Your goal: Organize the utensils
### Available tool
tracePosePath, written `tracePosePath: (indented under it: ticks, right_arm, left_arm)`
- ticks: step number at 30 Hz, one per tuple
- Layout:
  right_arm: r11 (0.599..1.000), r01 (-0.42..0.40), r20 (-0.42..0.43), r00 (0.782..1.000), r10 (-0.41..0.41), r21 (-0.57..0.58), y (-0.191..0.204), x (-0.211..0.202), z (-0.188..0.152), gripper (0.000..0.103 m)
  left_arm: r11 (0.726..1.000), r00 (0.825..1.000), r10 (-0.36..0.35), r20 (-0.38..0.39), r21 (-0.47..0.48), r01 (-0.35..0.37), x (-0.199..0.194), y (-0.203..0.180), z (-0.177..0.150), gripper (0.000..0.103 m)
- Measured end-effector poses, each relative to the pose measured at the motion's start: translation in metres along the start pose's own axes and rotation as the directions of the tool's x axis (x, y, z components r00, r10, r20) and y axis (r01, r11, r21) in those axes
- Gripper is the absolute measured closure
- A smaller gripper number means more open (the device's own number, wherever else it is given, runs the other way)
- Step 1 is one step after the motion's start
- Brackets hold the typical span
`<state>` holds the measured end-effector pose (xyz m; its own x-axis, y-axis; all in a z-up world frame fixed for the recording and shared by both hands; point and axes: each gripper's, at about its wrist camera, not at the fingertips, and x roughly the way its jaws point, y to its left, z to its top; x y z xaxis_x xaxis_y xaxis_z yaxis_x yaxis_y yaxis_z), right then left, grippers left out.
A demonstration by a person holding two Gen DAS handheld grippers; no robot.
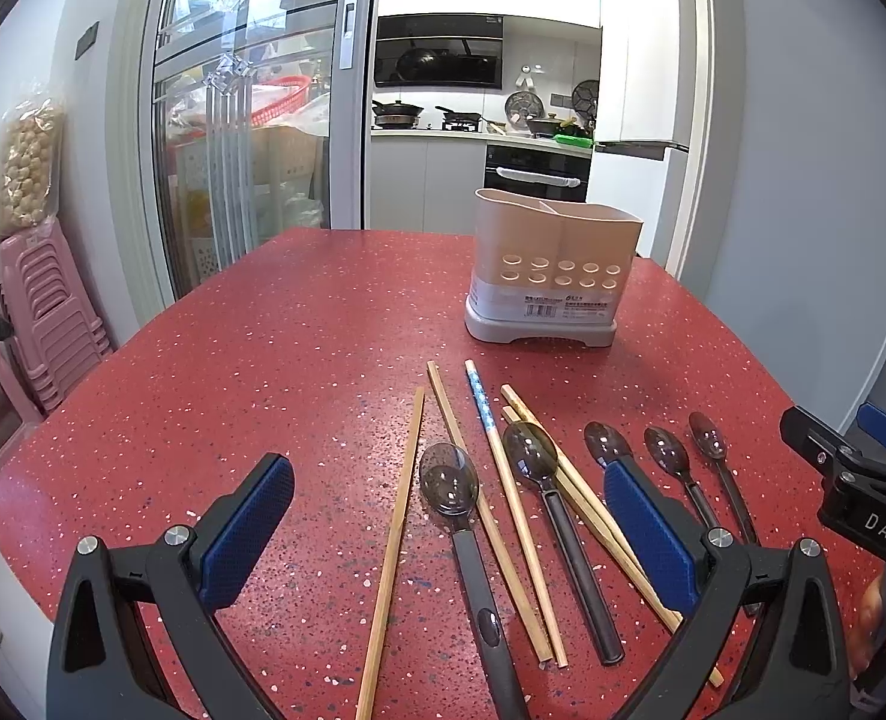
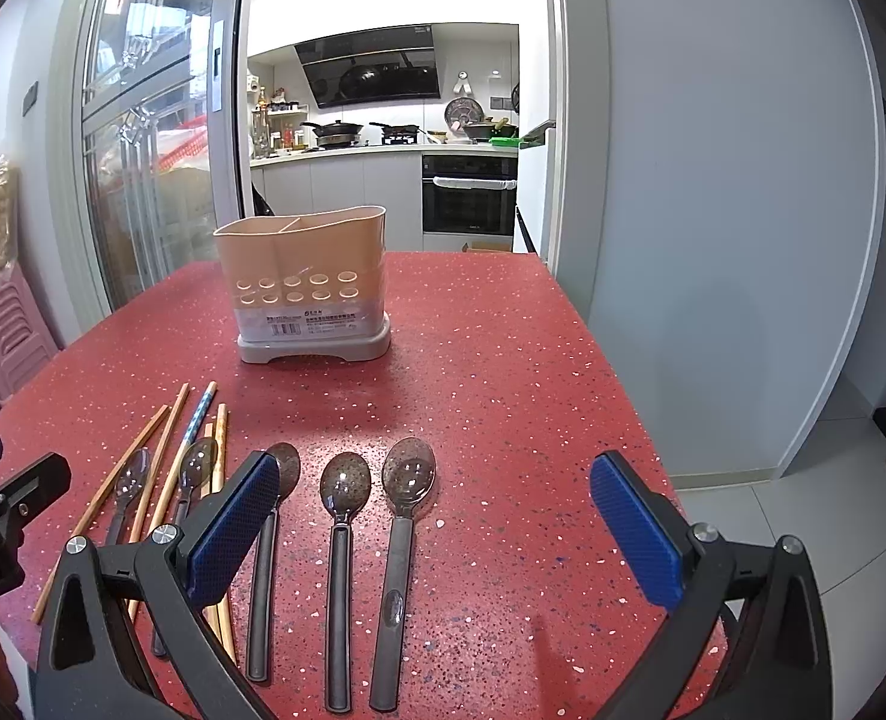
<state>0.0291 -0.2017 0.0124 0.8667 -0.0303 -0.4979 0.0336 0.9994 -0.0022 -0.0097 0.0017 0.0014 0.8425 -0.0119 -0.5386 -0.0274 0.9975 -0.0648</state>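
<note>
Utensils spread across the lower half of the left wrist view: wooden chopsticks (image 1: 396,546), one blue-patterned chopstick (image 1: 482,402), dark-handled spoons (image 1: 451,489) flat on the red speckled table (image 1: 233,372). Pink divided caddy (image 1: 553,267) upright, upper right of centre. Left gripper (image 1: 448,534) spread wide above the chopsticks, grasping nothing.

From the right wrist view: three spoons (image 2: 408,480) side by side at lower centre, chopsticks (image 2: 170,450) at lower left, caddy (image 2: 308,282) left of centre. Right gripper (image 2: 437,522) released, jaws wide over the spoons.

Right tool (image 1: 850,468) body reads "DAS".
</note>
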Motion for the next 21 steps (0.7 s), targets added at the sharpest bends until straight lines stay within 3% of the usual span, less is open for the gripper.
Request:
tracePosePath:
  ticks: [21]
  right_arm:
    - [1.000,-0.003,-0.003,1.000,0.003,0.003,-0.0008,0.0008,0.0007,0.000]
  left_arm:
    - [1.000,1.000,0.000,-0.001,-0.003,0.000,0.0010,0.0004,-0.0006,0.000]
